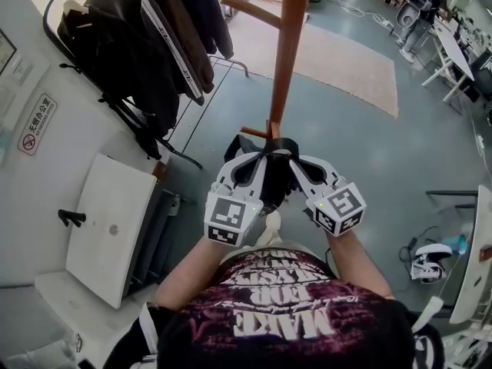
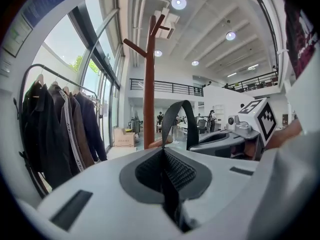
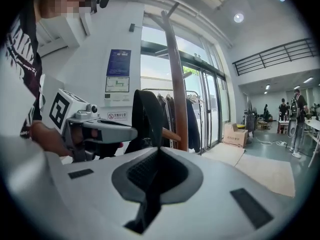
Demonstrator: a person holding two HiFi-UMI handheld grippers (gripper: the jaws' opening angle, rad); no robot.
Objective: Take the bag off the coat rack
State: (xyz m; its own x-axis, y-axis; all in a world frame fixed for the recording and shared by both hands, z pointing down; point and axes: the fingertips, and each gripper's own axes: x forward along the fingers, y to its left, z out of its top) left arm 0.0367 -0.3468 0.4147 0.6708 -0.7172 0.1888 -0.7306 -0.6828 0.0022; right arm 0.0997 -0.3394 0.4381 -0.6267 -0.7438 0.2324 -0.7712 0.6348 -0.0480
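Note:
A wooden coat rack stands straight ahead of me. A black bag hangs low on it, its strap looped over a short peg. My left gripper is shut on the strap, which runs up from between its jaws in the left gripper view. My right gripper is shut on the same strap from the other side. The two grippers stand close together, tips almost meeting at the bag. The bag's body is mostly hidden behind them.
A garment rail with dark jackets stands to the left by the wall. A white cabinet top lies at lower left. A beige rug lies beyond the rack. People work at desks far right. A white headset lies on the floor.

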